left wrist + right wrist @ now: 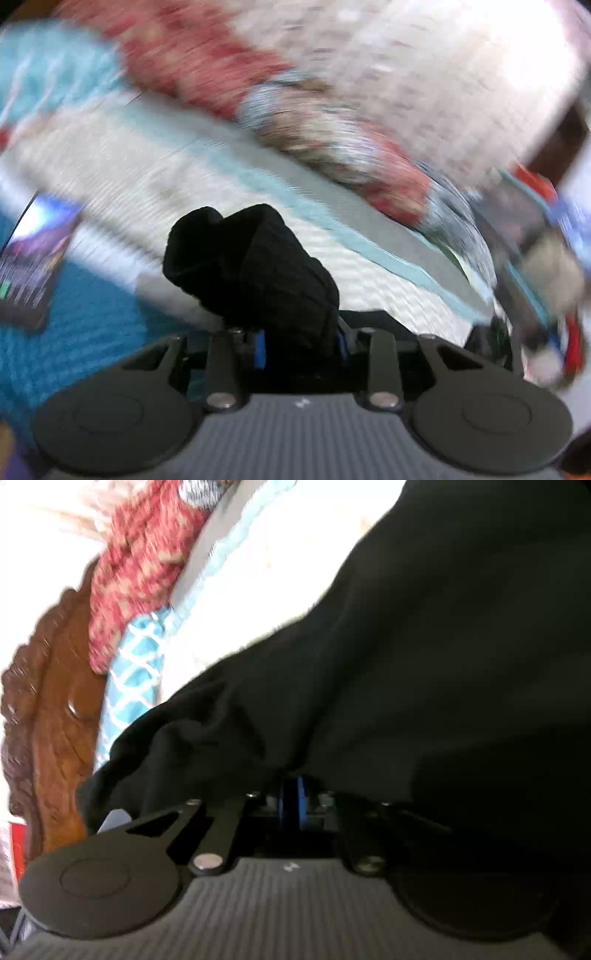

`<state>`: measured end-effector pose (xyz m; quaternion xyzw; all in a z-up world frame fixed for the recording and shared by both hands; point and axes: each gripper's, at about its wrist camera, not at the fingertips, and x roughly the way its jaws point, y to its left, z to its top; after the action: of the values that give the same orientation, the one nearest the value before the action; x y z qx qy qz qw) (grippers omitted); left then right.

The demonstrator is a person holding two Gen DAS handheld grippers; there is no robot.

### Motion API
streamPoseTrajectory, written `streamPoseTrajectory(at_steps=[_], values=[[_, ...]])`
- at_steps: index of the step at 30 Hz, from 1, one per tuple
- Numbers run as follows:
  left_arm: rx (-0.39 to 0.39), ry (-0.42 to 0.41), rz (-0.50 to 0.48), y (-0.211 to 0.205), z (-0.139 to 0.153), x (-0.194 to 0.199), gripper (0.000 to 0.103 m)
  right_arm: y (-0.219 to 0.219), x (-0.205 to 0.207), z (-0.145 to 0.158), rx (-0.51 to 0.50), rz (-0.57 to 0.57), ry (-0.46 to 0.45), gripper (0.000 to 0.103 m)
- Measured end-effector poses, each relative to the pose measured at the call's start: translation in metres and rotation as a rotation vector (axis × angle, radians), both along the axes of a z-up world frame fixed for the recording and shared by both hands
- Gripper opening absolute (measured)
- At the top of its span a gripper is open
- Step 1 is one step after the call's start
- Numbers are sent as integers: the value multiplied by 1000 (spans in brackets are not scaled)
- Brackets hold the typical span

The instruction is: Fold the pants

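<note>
A: In the left wrist view, low in the centre of the frame, the left gripper [301, 345] stands narrow and a thick bunch of the black pants [255, 269] rises from between its blue pads [260, 349]. I judge that it grips the cloth.

B: And the right one?

A: The right gripper [291, 805] is almost closed, its blue pads [301, 801] nearly together in the lower centre. The pants [424, 672] come out of it and spread over the whole right half of that view. So both ends are held, I think.

B: Then the step is to carry the cloth over and lay the fold?

A: It seems so. To do it well, keep both grips firm, keep the cloth stretched between the two hands so no wrinkle forms, and lower the edge flat on the white bed sheet [155, 177].

B: What lies behind?

A: Across the middle runs a light blue stripe [369, 251] of the bedding, then a red patterned blanket [192, 62] toward the top. In the right view a carved wooden headboard [55, 709] stands at the left edge. The left view is much blurred, so finer things I cannot tell.
</note>
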<state>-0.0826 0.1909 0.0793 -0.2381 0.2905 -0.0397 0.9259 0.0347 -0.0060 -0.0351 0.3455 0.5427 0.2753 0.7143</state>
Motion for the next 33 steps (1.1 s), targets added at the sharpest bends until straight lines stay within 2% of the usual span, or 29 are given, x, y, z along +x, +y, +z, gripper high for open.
streamPoseTrajectory(at_steps=[3,5,6,9,10,12,14,16,19,21,22,23,24,26,29,31,33], values=[[126,-28,-118,-43,9,8,31,-32,-5,23,-24,-66,-125,15],[189,-16,-194,-73,7,17,33,-60,-9,33,-25,-130,-181,17],[216,1,-226,-87,4,21,39,-71,-11,35,-29,-162,-198,18],[277,77,-326,-126,-11,36,58,-105,-18,32,-45,-261,-202,32],[281,89,-356,-133,-15,37,61,-112,-20,30,-47,-285,-193,36],[260,76,-410,-140,-12,30,74,-123,-25,23,-32,-312,-169,43],[250,32,-412,-132,-3,20,82,-132,-29,20,11,-318,-156,61],[202,11,-379,-114,7,10,85,-127,-28,17,58,-302,-151,74],[94,30,-246,-69,15,3,90,-118,-15,19,72,-238,-133,78],[43,67,-144,-44,15,0,90,-105,-8,16,64,-189,-124,78],[23,90,-100,-33,12,1,90,-96,-7,16,42,-150,-134,71],[6,110,-66,-23,9,1,89,-89,-8,17,1,-103,-153,38],[-10,129,-35,-15,7,1,89,-79,-11,23,-60,-70,-195,30],[-35,152,-5,-7,2,3,89,-73,-22,40,-114,-65,-317,23],[-44,167,-14,-8,-4,5,89,-80,-42,67,-195,-101,-482,23],[-34,171,-45,-16,-7,10,89,-88,-50,74,-252,-136,-541,23],[-17,165,-82,-28,-8,16,89,-95,-53,67,-316,-170,-544,24]])
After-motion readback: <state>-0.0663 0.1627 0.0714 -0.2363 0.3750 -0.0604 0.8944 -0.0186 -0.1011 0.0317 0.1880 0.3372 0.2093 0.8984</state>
